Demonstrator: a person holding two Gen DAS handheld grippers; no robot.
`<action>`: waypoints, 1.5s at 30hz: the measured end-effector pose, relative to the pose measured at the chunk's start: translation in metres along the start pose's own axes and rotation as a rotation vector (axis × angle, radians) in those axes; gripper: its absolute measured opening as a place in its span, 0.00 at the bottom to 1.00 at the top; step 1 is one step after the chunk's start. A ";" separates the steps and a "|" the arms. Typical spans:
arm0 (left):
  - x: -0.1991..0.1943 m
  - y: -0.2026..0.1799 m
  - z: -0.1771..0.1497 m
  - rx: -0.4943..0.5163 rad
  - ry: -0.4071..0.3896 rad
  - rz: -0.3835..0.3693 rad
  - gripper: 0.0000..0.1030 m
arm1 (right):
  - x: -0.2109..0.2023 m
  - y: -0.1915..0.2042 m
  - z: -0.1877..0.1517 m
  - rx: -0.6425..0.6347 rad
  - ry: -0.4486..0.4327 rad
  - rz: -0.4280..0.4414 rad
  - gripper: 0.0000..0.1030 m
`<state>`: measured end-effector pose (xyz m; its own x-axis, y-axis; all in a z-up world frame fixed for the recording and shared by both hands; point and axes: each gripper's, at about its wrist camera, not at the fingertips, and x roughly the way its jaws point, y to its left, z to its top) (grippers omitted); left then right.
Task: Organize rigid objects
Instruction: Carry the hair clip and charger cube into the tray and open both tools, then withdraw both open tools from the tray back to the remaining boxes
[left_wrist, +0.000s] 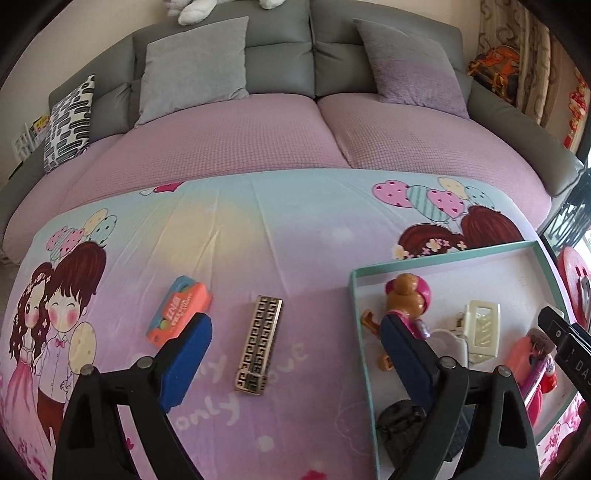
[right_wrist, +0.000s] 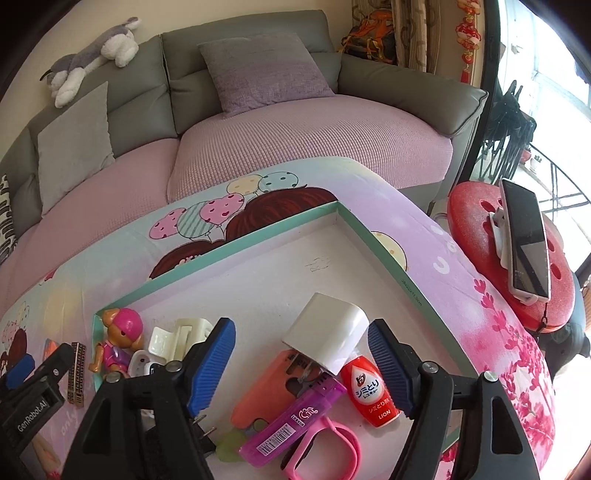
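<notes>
1. The left gripper (left_wrist: 295, 354) is hovering over the cartoon-print cloth (left_wrist: 229, 236), its jaws standing wide apart and gripping nothing.
2. An orange case (left_wrist: 180, 310) is lying at 10 o'clock from that gripper; a patterned metal bar (left_wrist: 258, 345) is resting on the cloth between the blue pads, touching neither.
3. At 3 o'clock, the teal-rimmed box (left_wrist: 360, 332) is holding a pink-capped toy figure (left_wrist: 408, 295) and a cream clip (left_wrist: 480, 326).
4. The right gripper (right_wrist: 301, 358) is hanging over the box, jaws apart, a white plug (right_wrist: 325, 336) sitting untouched between them.
5. A purple lighter (right_wrist: 291, 421) and a red bottle (right_wrist: 369, 387) are lying at 6 o'clock below the plug.
</notes>
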<state>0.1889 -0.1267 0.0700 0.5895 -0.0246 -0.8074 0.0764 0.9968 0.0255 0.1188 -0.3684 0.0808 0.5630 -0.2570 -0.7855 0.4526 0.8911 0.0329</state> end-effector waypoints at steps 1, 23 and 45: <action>0.001 0.006 0.000 -0.014 0.001 0.011 0.90 | 0.000 0.003 0.000 -0.012 -0.001 -0.003 0.77; 0.008 0.080 -0.007 -0.172 0.010 0.063 0.90 | -0.009 0.066 -0.006 -0.170 -0.033 0.028 0.99; 0.010 0.179 -0.032 -0.366 0.055 0.121 0.90 | -0.012 0.205 -0.056 -0.405 -0.025 0.280 0.99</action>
<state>0.1825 0.0537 0.0472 0.5315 0.0895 -0.8423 -0.2894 0.9538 -0.0812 0.1661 -0.1618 0.0624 0.6433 0.0088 -0.7656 -0.0211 0.9998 -0.0063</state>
